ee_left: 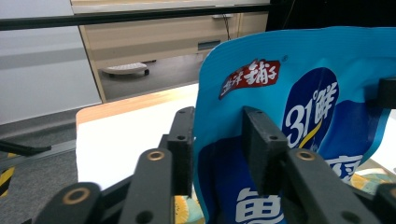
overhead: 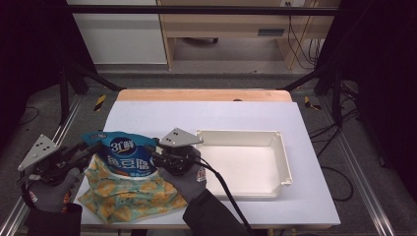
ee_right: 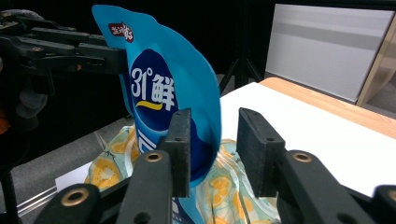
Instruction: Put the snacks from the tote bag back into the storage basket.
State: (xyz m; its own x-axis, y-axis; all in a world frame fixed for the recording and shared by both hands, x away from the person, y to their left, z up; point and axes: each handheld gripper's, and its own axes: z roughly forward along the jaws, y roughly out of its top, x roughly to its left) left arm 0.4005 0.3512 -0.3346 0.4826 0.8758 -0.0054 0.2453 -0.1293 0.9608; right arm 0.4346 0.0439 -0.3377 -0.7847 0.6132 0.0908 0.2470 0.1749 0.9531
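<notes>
High view: a blue snack bag (overhead: 129, 155) stands upright at the near left of the table (overhead: 206, 118), rising out of a yellow-patterned cloth bag (overhead: 130, 194). The left tool (overhead: 91, 147) has the blue bag's left edge between its half-open jaws, and the right tool (overhead: 152, 150) has the right edge; whether the pads press on it I cannot tell. A white tray (overhead: 280, 162) sits just to the right.

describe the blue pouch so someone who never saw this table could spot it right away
On the white table, look left of the empty white tray, near the front edge. The blue pouch stands upright there between the two grippers, rising out of a yellow-and-teal patterned bag. Its glossy blue front with large white characters sets it apart.
</notes>
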